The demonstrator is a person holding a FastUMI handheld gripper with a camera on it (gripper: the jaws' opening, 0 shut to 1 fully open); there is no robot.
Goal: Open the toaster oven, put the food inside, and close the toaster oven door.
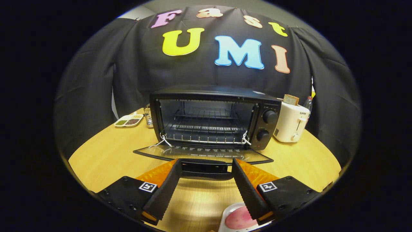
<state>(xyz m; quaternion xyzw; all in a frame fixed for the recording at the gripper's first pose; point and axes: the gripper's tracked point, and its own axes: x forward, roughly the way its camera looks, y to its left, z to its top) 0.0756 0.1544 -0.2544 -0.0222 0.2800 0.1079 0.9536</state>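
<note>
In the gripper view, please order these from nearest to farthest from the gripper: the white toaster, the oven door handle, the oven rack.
The gripper is open.
1. Oven door handle: between the fingertips, on the lowered door's front edge.
2. Oven rack: beyond the door, inside the toaster oven.
3. White toaster: beside the oven's knob side, farthest back.

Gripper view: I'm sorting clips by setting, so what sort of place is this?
Probably a staged kitchen corner in a recording booth, not a home. A toaster oven with its door down and a toaster stand on a wooden table before black cloth. The hand-held gripper hangs open at the door handle.
</note>
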